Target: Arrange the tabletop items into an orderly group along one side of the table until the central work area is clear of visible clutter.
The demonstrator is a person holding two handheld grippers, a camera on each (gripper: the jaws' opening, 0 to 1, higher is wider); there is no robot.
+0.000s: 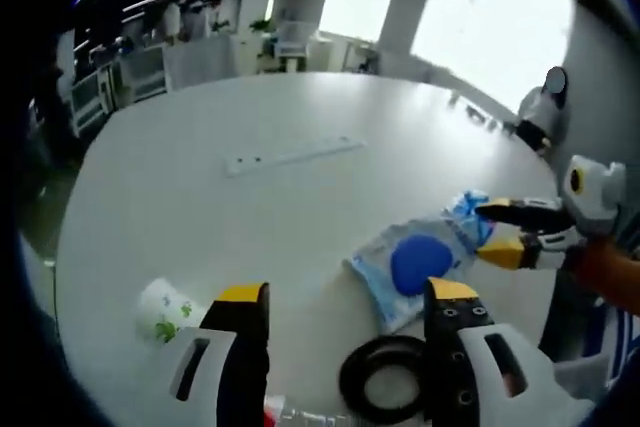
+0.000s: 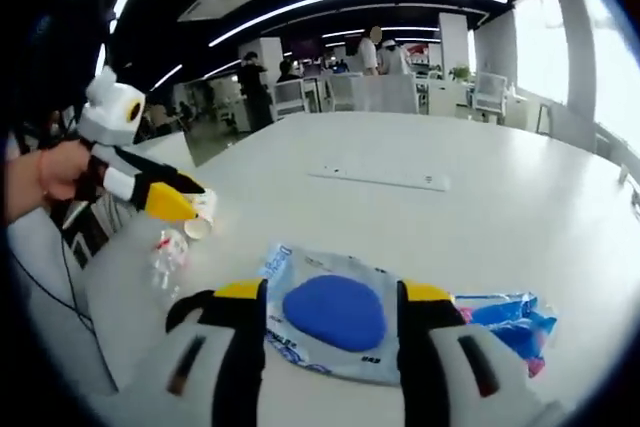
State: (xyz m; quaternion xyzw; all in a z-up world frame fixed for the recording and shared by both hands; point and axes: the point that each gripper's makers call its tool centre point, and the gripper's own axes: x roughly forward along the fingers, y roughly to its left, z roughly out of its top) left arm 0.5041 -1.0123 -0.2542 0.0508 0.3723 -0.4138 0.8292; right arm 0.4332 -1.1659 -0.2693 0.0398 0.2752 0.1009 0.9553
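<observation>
Yellow-tipped and spread wide with nothing held, the right gripper (image 2: pixel 325 299) hovers over the clear plastic packet with a blue round pad (image 2: pixel 333 315), while near that packet the black ring (image 1: pixel 385 379), small printed cup (image 1: pixel 164 309) and blue wrapper (image 2: pixel 512 319) lie scattered across the white surface (image 1: pixel 300 217), the left gripper (image 1: pixel 348 299) equally wide, so I judge the grouping barely begun.

1. No words or numbers can be read anywhere.
2. The clear packet with the blue round pad (image 2: pixel 333 315) has small dark print along its edge, but it is too tiny and blurry to read.
3. The white paper cup (image 1: pixel 164 309) has green leaf pictures on it, not letters.
4. The blue wrapper (image 2: pixel 512 320) shows no clear letters.
</observation>
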